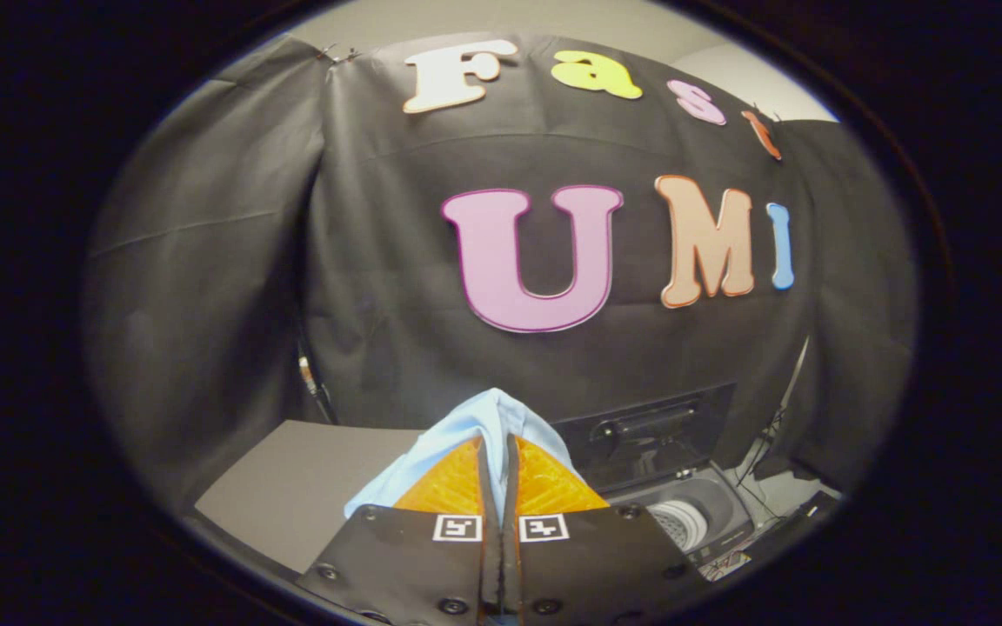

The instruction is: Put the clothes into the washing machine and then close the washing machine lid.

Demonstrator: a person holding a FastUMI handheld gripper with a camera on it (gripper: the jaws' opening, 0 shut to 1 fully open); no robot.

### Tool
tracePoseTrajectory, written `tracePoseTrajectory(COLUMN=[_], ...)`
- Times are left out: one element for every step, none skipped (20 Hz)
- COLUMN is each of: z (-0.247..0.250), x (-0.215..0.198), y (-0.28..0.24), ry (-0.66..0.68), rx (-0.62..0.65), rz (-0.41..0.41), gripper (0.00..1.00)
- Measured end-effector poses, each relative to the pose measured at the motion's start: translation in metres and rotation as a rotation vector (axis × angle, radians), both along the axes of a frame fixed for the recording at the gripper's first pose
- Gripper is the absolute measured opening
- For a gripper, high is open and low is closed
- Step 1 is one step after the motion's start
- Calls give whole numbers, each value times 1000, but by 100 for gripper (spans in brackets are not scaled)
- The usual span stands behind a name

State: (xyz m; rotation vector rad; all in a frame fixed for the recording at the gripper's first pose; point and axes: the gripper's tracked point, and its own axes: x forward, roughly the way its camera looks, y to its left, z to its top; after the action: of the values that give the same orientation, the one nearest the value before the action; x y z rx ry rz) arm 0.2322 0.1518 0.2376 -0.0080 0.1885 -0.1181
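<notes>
The gripper (498,448), fingers pressed together on a light blue garment (475,426), holds it above a grey table (292,487), with the open-lidded washing machine (684,513) beyond and beside it.

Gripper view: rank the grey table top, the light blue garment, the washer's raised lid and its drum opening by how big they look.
1. Grey table top.
2. Light blue garment, pinched in the claw; closeness inflates it.
3. Washer's raised lid.
4. Drum opening, partly hidden behind the claw.
Garment versus lid is unsure.
</notes>
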Motion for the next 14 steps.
tracePoseTrajectory(z=[1,0,0,2,2,2,1,-4,-8,-11,-15,-22,-29,-39], x=[2,1,2,2,2,2,2,4,6,5,4,5,6,7], y=[-12,-26,-40,-54,-67,-79,-88,-92,-97,-107,-117,-126,-134,-143], ry=[5,9,9,4,-8,-19,-24,-17,-12,-7,-4,-2,0,6], rx=[-7,-19,-30,-36,-37,-36,-39,-42,-60,-85,-98,-95,-86,-79], rz=[-11,-26,-40,-58,-77,-92,-95,-87,-78,-83,-93,-101,-109,-120], gripper=[1,1,1,1,1,1,1,1,1,1,1,1,1,1])
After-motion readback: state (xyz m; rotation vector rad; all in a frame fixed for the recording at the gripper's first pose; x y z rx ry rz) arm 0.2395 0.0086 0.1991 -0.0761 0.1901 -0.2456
